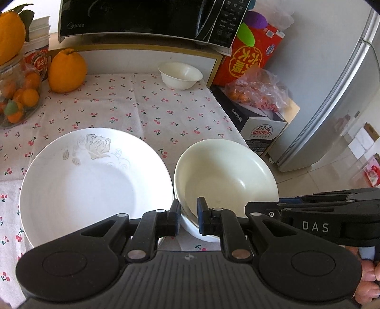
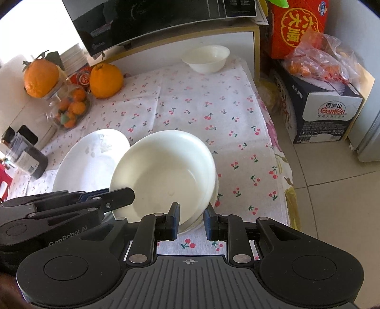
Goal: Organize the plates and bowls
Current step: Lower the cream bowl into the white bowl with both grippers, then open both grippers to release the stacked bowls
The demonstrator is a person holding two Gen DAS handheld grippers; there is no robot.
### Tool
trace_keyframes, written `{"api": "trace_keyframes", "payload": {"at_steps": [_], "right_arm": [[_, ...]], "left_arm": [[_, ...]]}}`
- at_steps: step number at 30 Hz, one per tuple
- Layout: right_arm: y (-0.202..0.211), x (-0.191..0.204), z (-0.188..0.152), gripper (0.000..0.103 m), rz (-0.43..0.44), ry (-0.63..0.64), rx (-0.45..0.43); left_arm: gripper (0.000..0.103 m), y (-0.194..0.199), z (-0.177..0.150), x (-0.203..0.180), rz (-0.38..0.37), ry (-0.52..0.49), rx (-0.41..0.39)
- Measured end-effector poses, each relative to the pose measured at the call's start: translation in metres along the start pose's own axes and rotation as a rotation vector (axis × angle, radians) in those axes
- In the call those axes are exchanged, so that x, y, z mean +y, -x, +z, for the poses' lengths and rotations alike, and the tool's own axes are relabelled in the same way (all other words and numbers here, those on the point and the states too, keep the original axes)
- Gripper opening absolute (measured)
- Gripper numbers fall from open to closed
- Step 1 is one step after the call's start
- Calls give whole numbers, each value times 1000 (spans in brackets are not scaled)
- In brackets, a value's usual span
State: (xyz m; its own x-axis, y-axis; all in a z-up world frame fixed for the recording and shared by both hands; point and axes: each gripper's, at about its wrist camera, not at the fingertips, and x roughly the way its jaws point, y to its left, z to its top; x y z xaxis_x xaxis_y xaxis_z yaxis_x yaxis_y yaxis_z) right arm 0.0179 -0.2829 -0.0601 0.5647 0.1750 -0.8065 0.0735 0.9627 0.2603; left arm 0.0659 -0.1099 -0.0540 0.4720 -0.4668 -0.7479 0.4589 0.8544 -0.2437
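Glossy round cream bowl (image 1: 225,171), apparently stacked, beside a rose-embossed plate (image 1: 95,180).

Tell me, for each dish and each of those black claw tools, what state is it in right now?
left gripper: shut on the cream bowl's near rim
right gripper: shut on the same rim
cream bowl: empty, tilted, stacked on another bowl
rose plate: empty, flat on cloth
small white bowl: upright, empty
microwave: door shut

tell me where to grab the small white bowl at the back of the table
Grip the small bowl by its thin rim, one finger inside and one outside, coming down from above on the near side. It stands upright and open, with the cabinet close behind it, so the front edge is the free one.
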Motion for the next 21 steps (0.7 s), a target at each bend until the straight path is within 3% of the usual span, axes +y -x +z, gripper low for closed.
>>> {"api": "trace_keyframes", "payload": {"at_steps": [8, 10, 15, 21], "right_arm": [[0, 1, 0, 23, -4, 11, 3], [0, 1, 0, 23, -9, 13, 7], [2, 0, 3, 43, -15, -2, 0], [6, -5, 6, 52, -22, -8, -16]], "left_arm": [[14, -2, -1, -1, 2, -16, 4], [19, -2, 0, -3, -3, -18, 3], [23, -3, 0, -5, -6, -29, -2], [30, -4, 1, -5, -23, -35, 4]]}}
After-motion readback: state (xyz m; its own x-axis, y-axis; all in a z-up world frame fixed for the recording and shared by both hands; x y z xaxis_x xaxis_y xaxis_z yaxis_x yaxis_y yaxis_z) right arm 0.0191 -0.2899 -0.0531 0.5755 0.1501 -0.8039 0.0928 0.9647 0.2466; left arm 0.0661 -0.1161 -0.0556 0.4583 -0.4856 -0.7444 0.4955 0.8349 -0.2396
